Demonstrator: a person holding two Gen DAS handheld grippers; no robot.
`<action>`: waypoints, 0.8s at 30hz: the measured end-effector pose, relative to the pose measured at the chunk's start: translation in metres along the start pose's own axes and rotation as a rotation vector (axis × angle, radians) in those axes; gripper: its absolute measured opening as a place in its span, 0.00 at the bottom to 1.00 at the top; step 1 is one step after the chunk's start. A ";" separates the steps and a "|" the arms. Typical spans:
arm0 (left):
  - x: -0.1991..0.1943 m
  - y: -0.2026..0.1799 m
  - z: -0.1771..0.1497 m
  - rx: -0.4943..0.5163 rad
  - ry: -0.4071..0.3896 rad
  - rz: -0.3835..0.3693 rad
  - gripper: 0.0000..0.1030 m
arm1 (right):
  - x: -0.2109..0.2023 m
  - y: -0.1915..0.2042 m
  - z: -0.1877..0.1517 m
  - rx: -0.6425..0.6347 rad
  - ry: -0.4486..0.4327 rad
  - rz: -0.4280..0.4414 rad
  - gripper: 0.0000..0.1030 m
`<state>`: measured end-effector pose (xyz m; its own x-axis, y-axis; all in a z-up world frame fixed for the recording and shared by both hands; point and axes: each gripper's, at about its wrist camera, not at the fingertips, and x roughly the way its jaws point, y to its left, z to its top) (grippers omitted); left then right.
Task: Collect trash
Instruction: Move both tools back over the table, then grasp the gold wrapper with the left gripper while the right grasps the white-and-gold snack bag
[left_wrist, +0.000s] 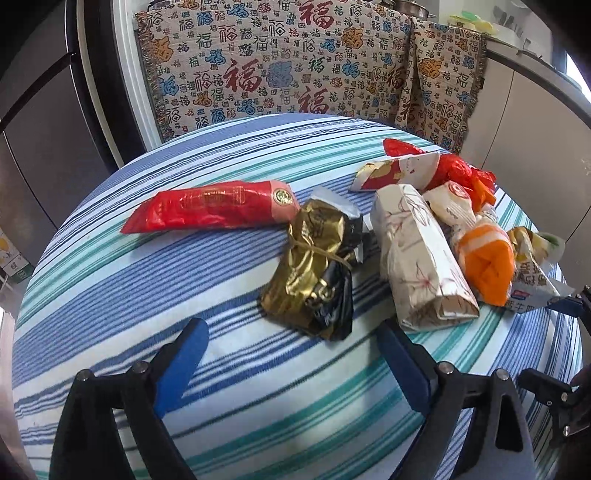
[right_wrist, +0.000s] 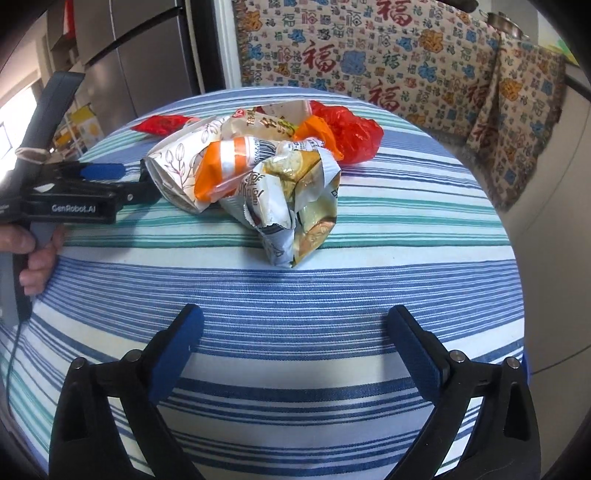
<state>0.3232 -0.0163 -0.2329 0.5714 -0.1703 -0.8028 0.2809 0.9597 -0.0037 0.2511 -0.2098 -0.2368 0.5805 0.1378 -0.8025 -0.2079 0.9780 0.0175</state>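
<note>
Toward the far right edge of the striped table (left_wrist: 110, 295), crumpled wrappers (right_wrist: 280, 177) are lying heaped, gold wrapper (left_wrist: 314, 269) just beside. Left gripper (left_wrist: 291, 354) and right gripper (right_wrist: 295, 343) are hovering, jaws spread wide, gripping nothing.
</note>
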 end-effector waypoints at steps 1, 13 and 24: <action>0.002 0.002 0.003 0.004 -0.001 -0.006 0.91 | 0.000 0.000 0.000 0.000 0.000 0.002 0.97; -0.019 -0.008 -0.014 0.010 -0.012 0.004 0.41 | 0.003 -0.022 0.013 0.002 -0.010 0.043 0.83; -0.059 -0.020 -0.067 -0.097 0.019 0.065 0.58 | 0.008 0.000 0.028 -0.014 -0.011 0.225 0.36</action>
<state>0.2320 -0.0104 -0.2250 0.5710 -0.1032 -0.8145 0.1669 0.9859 -0.0080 0.2777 -0.2039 -0.2261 0.5266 0.3544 -0.7727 -0.3445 0.9200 0.1872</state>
